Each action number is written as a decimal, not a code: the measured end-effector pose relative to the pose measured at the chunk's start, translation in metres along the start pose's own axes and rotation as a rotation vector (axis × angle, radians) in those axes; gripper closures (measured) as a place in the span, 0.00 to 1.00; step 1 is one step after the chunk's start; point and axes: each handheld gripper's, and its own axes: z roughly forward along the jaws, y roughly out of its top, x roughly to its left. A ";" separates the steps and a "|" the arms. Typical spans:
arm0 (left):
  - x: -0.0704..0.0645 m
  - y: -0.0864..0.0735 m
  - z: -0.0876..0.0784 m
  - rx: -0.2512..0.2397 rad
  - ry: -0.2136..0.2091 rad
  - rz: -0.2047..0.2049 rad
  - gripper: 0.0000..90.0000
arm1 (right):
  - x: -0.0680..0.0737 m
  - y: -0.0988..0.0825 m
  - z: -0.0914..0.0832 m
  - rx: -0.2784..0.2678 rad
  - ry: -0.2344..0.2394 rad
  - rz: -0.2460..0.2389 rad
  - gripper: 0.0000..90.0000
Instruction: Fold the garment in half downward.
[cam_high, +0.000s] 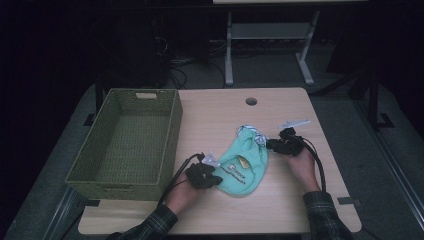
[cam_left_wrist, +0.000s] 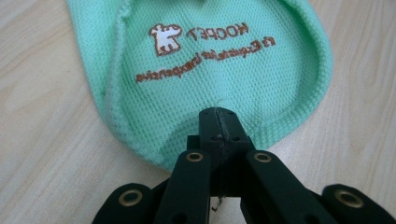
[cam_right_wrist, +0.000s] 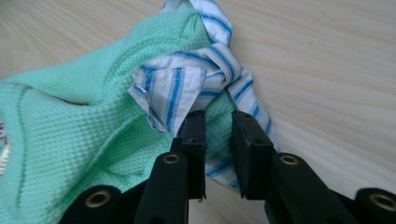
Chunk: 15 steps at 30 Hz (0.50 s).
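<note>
High view: green garment (cam_high: 244, 162) lies mid-table, well clear of basket (cam_high: 129, 142).

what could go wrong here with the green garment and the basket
The left gripper pinches only the garment's thin hem, so it may slip out. The right gripper's jaws stand apart around the striped collar with no firm hold, so a lift toward the basket could sag or drop.

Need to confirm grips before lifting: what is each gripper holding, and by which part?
The left gripper is shut on the rounded bottom edge of the mint-green knit garment. The right gripper has blue-striped white collar fabric between its jaws, not clamped.
</note>
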 end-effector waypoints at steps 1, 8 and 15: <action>0.000 0.000 0.000 0.000 0.001 0.002 1.00 | 0.000 -0.001 0.002 0.004 -0.001 -0.003 0.84; 0.000 0.001 0.000 0.004 0.000 0.002 0.99 | 0.000 -0.003 0.008 0.024 -0.010 -0.018 0.98; -0.006 0.008 -0.005 -0.032 -0.037 -0.002 0.89 | 0.002 -0.002 0.008 0.021 -0.018 -0.033 0.99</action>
